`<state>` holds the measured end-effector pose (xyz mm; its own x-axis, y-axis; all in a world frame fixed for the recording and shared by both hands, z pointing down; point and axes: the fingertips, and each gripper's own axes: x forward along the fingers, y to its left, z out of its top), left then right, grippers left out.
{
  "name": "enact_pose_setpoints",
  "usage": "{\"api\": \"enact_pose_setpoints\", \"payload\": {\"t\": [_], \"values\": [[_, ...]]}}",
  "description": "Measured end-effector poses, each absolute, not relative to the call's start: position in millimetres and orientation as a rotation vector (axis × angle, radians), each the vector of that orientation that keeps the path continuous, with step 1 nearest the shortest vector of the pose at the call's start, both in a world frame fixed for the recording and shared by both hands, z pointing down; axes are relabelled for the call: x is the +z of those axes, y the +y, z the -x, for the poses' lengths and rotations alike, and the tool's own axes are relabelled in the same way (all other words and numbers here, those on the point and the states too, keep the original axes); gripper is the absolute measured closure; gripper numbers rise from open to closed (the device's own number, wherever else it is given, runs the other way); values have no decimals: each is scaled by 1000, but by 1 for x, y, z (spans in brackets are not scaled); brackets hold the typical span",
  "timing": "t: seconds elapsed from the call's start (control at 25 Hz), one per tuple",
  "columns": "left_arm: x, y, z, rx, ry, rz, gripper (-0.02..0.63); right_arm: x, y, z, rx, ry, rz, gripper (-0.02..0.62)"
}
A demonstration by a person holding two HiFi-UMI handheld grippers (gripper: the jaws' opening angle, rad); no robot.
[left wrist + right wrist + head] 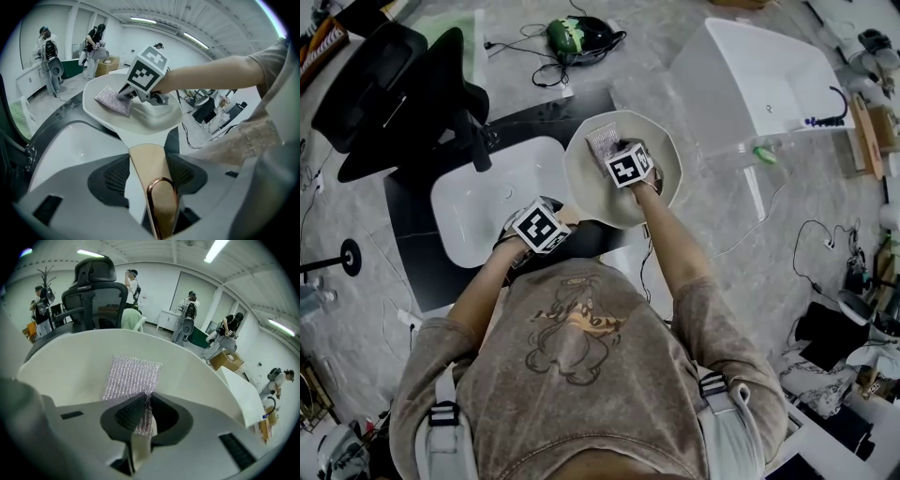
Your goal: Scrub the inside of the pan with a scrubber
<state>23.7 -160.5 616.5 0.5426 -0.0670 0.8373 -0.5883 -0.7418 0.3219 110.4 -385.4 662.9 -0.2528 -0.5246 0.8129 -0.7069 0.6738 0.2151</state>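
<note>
Head view: a person stands over a black counter [412, 253] with a white sink [478, 206] set into it. The left gripper [557, 219] is clenched on the handle of the cream pan [661, 183] and holds it above the counter, just beside the sink's right edge. The right gripper [612, 153] reaches into the pan from the near side and grasps the scrubber [604, 141], which lies against the inside of the pan toward its far left. A black office chair [389, 89] stands beyond the sink, and a white tub [750, 84] sits well off to the right.

Left gripper view: the jaws are closed on the tan handle [149, 164], with both dark pads pressed against its sides. The copper hanging loop [161, 197] at the handle's end is nearest the camera. Past the handle the pan opens out, and inside it the right gripper, under its marker cube [146, 70], holds the scrubber against the left part of the inner surface. Several people [47, 47] stand in the room behind.

Right gripper view: the pads pinch the near edge of the silvery mesh scrubber. The rest of the scrubber spreads flat on the pan's inner wall, roughly midway across it. Over the rim show the chair, more people, and a cardboard box [227, 361] on the floor to the right
</note>
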Motion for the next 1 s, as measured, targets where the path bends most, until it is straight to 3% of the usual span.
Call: {"api": "enact_pose_setpoints", "payload": {"t": [0.2, 0.36, 0.4, 0.48, 0.56, 1.0], "values": [[607, -160, -20, 1223, -510, -2240, 356, 648, -368, -113, 310, -1972, -978, 546], [572, -166, -25, 1064, -470, -2279, 365, 628, -353, -113, 360, -2025, -1005, 546], [560, -170, -28, 998, -472, -2287, 394, 621, -349, -113, 373, -2038, -1016, 546], [537, -186, -29, 895, -540, -2311, 533, 604, -343, -116, 386, -2067, -1053, 546], [519, -204, -26, 835, -656, -2345, 584, 584, -338, -119, 376, -2107, -1099, 546], [438, -251, -26, 429, -1091, -2555, 589, 464, -290, -130, 275, -2355, -1435, 546]]}}
